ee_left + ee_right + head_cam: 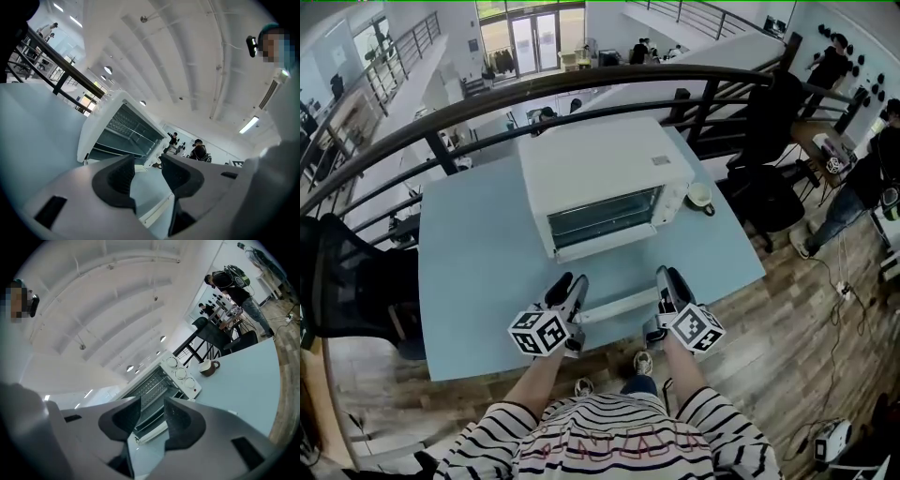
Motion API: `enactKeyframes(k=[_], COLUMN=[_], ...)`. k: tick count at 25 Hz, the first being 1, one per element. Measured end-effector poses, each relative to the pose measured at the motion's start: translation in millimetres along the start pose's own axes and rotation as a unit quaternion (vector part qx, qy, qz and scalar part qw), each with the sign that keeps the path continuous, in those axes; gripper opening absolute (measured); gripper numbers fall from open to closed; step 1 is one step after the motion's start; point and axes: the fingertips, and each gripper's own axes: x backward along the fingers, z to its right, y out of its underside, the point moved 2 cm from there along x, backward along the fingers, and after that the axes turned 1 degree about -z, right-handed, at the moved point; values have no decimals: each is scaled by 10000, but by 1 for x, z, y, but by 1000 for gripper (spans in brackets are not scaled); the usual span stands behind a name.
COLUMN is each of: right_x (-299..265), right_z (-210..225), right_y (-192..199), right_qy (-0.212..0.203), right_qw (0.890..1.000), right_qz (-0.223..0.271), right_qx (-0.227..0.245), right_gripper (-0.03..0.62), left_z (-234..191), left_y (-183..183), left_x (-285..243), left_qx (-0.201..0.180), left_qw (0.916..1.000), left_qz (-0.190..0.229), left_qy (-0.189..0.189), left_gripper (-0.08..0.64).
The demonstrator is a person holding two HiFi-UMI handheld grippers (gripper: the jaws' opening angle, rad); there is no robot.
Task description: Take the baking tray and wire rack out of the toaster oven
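A white toaster oven [600,169] stands on the light blue table [478,272]. Its glass door seems folded down toward me, and the white handle bar [619,307] lies between my two grippers. A wire rack [151,389] shows inside the oven in the right gripper view, and shelves [123,136] show inside it in the left gripper view. I cannot make out the baking tray for certain. My left gripper [569,286] [147,171] is just left of the handle, open, with nothing between the jaws. My right gripper [670,279] [152,416] is just right of it, also open with nothing in it.
A brown and white mug [700,197] [207,366] stands on the table right of the oven, beside its knobs [180,373]. A dark railing [581,89] runs behind the table. Black chairs stand at the left [347,281] and right [764,202]. People stand far right.
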Motion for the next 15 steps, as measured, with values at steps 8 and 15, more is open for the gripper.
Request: enactKeyframes(k=[8, 15], right_x=[-70, -136], right_z=[28, 39], right_y=[-21, -34], right_qy=[-277, -685], right_qw=[9985, 9930], right_qz=[-193, -582], right_qx=[-427, -773], right_gripper=[152, 150], left_z=[-23, -41], left_y=[-18, -34], left_x=[-44, -77], left_qx=[582, 914], left_qw=[9956, 9850], left_qz=[585, 1104], left_qy=[-444, -964], left_gripper=[156, 160])
